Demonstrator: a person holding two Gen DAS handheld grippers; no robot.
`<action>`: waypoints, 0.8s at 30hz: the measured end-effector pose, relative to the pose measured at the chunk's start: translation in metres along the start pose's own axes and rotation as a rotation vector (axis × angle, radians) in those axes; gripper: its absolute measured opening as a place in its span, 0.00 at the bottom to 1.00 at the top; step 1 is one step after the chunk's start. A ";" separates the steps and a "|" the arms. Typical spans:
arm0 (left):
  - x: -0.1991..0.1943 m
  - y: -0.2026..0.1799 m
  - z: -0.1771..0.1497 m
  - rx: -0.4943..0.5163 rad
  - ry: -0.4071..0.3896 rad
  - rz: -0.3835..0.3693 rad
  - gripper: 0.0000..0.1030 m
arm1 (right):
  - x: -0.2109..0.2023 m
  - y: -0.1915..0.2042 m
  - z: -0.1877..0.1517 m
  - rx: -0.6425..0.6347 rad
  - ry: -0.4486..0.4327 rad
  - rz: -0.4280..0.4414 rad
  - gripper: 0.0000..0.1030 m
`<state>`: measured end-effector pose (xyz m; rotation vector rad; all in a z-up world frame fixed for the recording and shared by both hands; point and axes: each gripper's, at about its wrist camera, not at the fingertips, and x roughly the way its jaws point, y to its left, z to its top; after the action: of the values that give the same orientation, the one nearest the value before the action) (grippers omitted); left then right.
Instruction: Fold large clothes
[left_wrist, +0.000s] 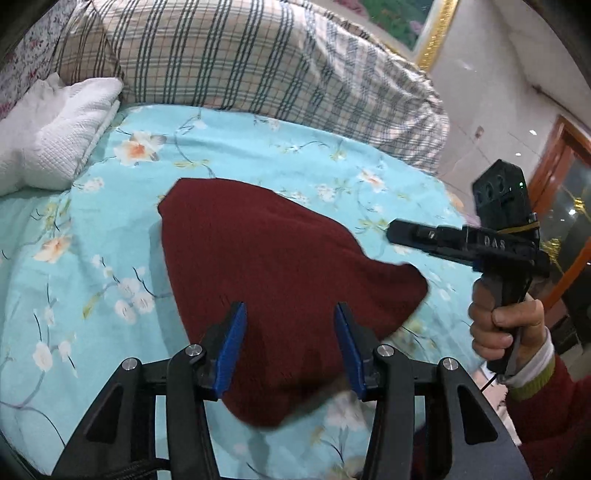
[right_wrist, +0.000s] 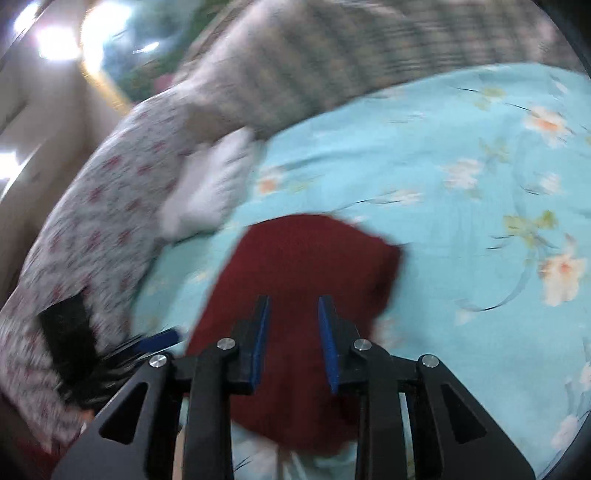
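Here, a dark red knitted garment (left_wrist: 280, 280) lies on the bed's floral sheet (left_wrist: 92, 258).
Left tongs (left_wrist: 290, 345) and right tongs (right_wrist: 293, 338) hang parted above its near part, gripping nothing. It narrows away toward the checked bedding (left_wrist: 240, 62). The right tongs' body reads "DAS".

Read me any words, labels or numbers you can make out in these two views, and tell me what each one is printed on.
"DAS": raised letters on the black body of the right gripper, seen from the left wrist camera; the first letter is soft, so it is not certain.
Nothing else carries text: the red garment, the floral bedsheet and the plaid quilt show only patterns.
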<state>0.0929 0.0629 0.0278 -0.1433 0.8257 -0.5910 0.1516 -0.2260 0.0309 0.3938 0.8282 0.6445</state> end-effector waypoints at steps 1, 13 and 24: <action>-0.002 -0.001 -0.004 0.003 -0.004 -0.004 0.47 | 0.006 0.007 -0.006 -0.018 0.023 0.018 0.27; 0.010 0.000 -0.055 0.021 0.040 0.239 0.50 | 0.021 0.000 -0.046 -0.105 0.079 -0.138 0.35; 0.039 -0.001 -0.052 0.003 0.068 0.418 0.27 | 0.017 0.034 -0.065 -0.324 0.063 -0.141 0.55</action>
<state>0.0752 0.0462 -0.0324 0.0535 0.8891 -0.2040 0.0976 -0.1844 -0.0001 0.0213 0.7879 0.6482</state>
